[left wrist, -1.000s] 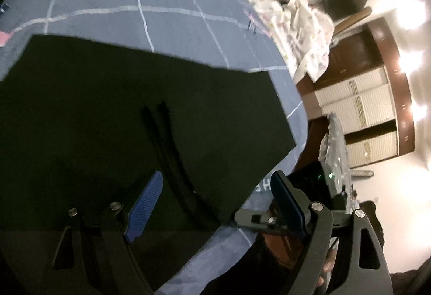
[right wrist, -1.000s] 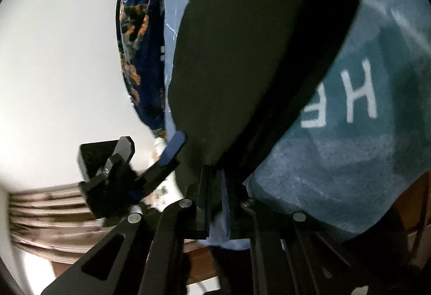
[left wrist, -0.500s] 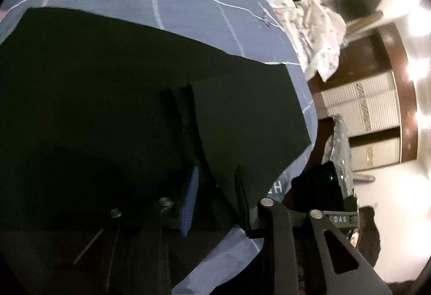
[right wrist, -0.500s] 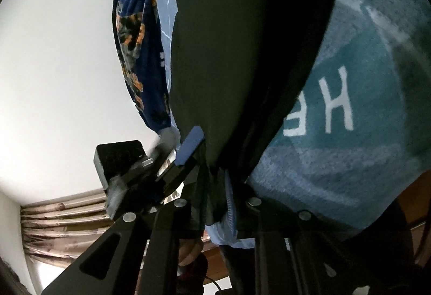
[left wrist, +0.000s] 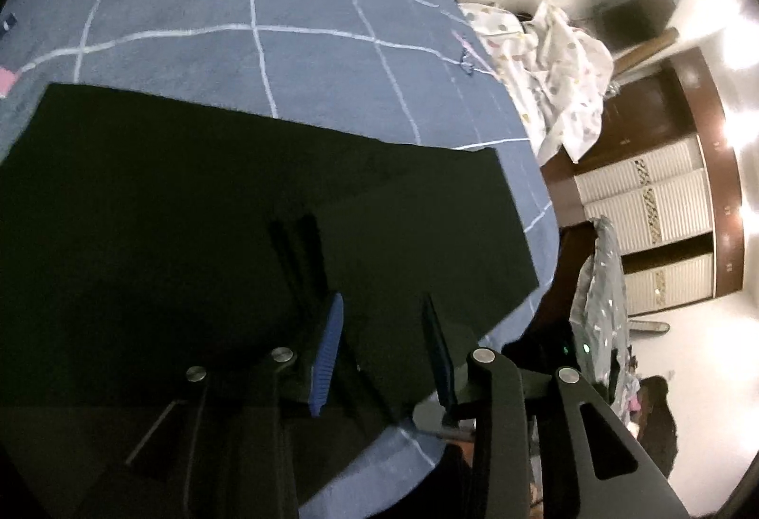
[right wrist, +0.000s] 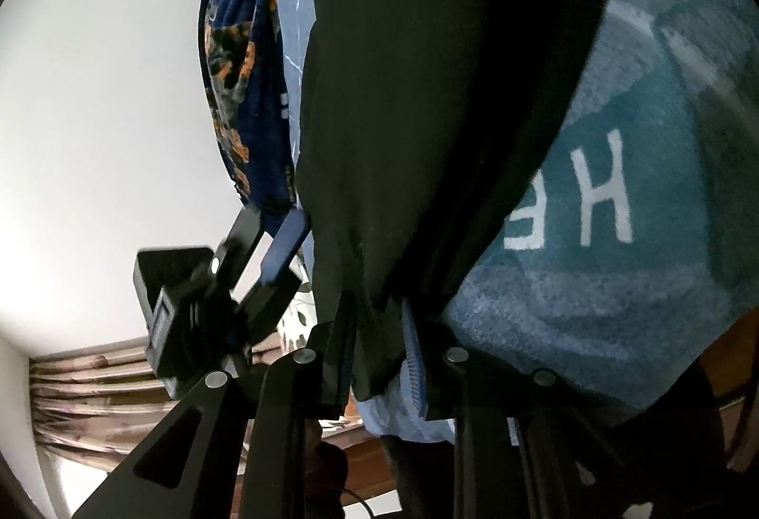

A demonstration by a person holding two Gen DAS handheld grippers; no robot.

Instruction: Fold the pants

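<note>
- The black pants [left wrist: 237, 234] lie spread flat on a bed covered by a blue checked sheet [left wrist: 308, 59], filling the lower left of the left wrist view from about 9 o'clock round to 4 o'clock.
- A folded-over edge of the pants runs toward 12 o'clock from the left gripper [left wrist: 384, 353], with two dark cords beside it.
- The left gripper sits low over the pants at 6 o'clock; its jaws are parted, the blue pads [left wrist: 327, 353] standing either side of the cloth edge without pinching it.
- In the right wrist view the right gripper [right wrist: 374, 353] has its jaws clamped on a bunched corner of the pants [right wrist: 427, 92], which stretch away toward 12 o'clock.
- A teal towel with white letters [right wrist: 616, 258] lies under the pants toward 3 o'clock.
- A dark blue patterned cloth [right wrist: 237, 68] lies at the bed's far edge, at 10 o'clock.
- White spotted bedding [left wrist: 555, 68] is heaped at 2 o'clock in the left wrist view, with a brown wardrobe [left wrist: 664, 210] beyond at 3 o'clock.
</note>
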